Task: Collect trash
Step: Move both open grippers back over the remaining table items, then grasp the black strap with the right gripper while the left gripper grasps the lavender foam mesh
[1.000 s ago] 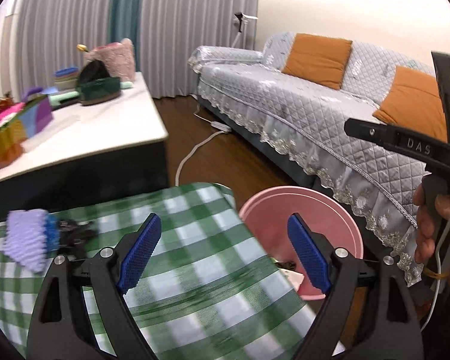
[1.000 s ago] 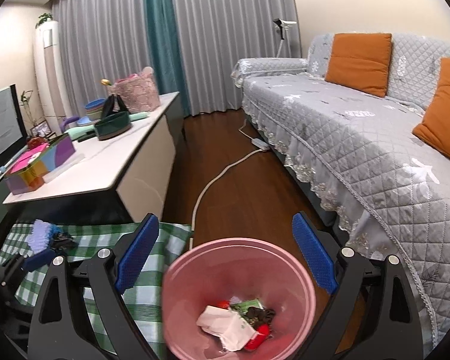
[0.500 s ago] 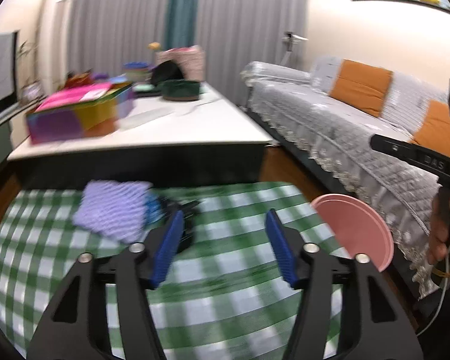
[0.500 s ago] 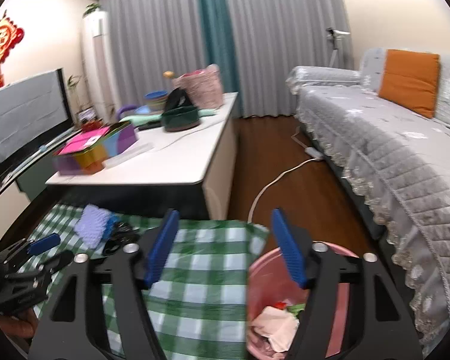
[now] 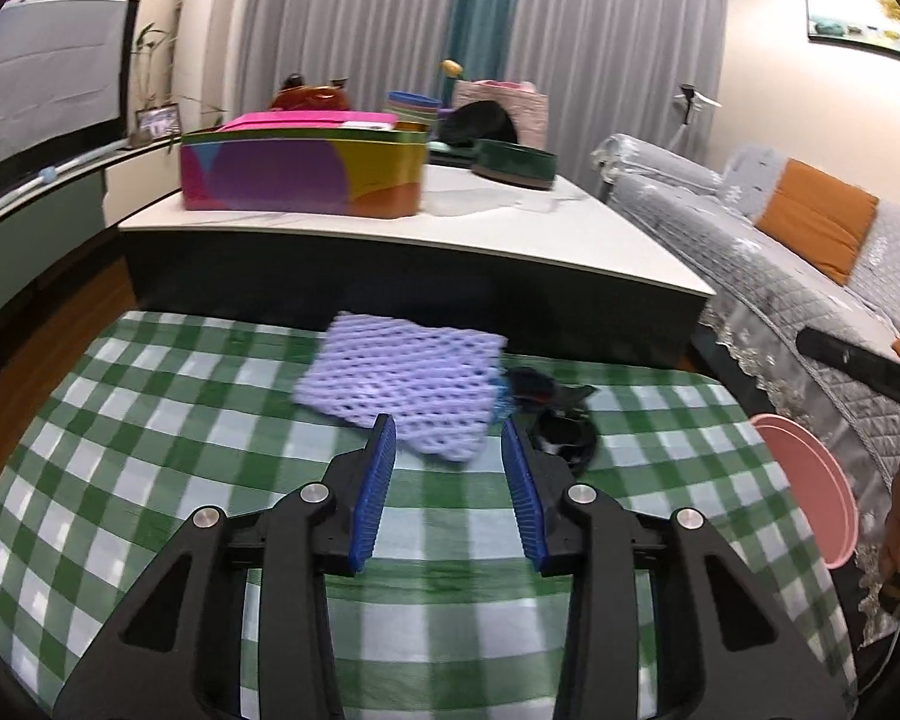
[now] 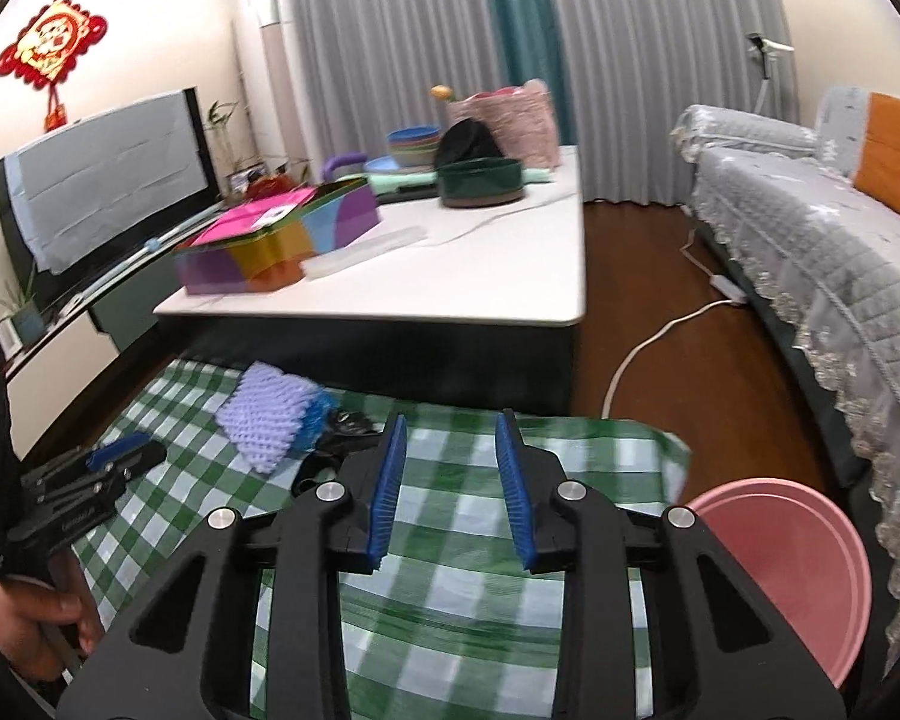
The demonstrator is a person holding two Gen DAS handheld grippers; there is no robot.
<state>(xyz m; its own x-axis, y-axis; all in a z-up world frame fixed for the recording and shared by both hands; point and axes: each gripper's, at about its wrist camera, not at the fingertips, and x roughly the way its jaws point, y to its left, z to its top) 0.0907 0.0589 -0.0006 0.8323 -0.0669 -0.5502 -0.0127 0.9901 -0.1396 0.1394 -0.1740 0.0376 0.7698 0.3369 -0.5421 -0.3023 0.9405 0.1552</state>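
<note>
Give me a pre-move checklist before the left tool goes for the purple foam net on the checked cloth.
1. Left tool open and holding nothing: ok.
2. Foam net lined up ahead of the left tool: ok, its near corner lies just beyond the fingertips.
3. Net apart from the dark trash beside it: cannot tell, their edges meet or overlap in both views.
4. Right tool out of the way: ok, open, empty, over bare cloth.
5. Bin within view for the drop: ok, at the cloth's right edge.
6. Room left in the bin: cannot tell, its inside is not visible.
</note>
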